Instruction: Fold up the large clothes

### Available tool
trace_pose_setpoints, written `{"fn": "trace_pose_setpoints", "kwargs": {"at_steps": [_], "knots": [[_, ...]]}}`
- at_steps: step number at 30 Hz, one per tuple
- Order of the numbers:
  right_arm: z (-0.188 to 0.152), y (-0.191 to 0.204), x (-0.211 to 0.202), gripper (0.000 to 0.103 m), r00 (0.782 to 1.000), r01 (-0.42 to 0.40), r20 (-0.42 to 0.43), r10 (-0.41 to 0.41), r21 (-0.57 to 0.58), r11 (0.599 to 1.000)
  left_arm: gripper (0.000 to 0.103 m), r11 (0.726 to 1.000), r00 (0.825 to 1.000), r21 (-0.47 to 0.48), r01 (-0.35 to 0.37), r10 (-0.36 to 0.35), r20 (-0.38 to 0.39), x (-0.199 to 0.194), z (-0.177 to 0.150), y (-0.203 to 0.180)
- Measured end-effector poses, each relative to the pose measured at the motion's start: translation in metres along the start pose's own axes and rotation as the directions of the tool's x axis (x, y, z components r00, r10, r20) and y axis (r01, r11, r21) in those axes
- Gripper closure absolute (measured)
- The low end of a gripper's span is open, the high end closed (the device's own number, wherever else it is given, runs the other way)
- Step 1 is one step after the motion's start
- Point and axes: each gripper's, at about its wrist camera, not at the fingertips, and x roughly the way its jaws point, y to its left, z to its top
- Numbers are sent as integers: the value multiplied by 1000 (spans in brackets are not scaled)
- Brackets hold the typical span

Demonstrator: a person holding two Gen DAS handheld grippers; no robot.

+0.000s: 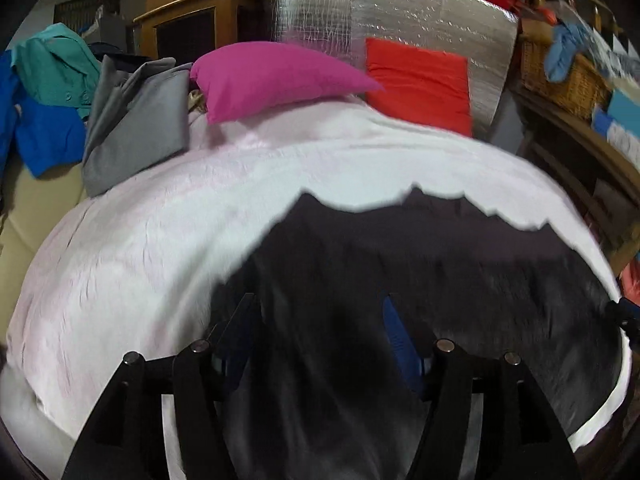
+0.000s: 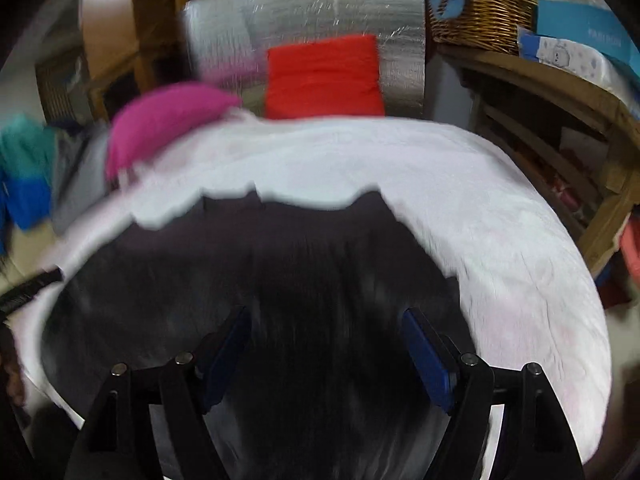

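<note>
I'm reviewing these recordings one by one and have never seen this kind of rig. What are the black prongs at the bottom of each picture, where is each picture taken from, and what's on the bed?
There is no robot here: a person holds a two-finger gripper in each hand, with a fisheye camera looking along its fingers. One picture is from the left gripper, the other from the right gripper. Both are open and hold nothing. Below them a dark garment lies spread on a white bed cover. Farther back are a pink pillow, a red cushion and a grey garment.
</note>
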Motion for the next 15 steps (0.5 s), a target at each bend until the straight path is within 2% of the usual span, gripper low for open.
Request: {"fn": "trace_pose_setpoints", "kwargs": {"at_steps": [2,3,4,5,6,7,9,11,15], "knots": [[-17,3,21,22,997,55,-58,-57,-28,998,38,997,997,64,-46,49,-57,17,-21,-13],[-26,-1,34,20,994,54,-98,-57,-26,998,37,994,993,92,-66,74,-91,27,-30,-18],[-30,-4,39,18,993,47,-104,-48,-20,999,36,990,992,118,-77,89,-93,31,-34,-22],[-29,-6,36,18,994,54,-92,-54,-6,999,35,985,992,143,-96,106,-63,30,-36,-25],[-25,-6,32,18,992,69,-104,-68,4,998,35,985,992,139,-101,110,-62,26,-33,-24],[-21,-4,27,18,991,79,-111,-77,12,997,36,988,992,122,-97,106,-71,23,-32,-22],[-13,4,8,18,997,59,-58,-58,11,998,36,994,993,79,-77,84,-83,15,-27,-18],[-9,19,-9,17,999,38,-12,-39,-4,999,36,995,996,67,-70,73,-55,4,-26,-18],[-13,48,-6,16,999,-17,-50,15,-43,999,34,996,997,78,-43,48,-67,-5,-30,-23]]}}
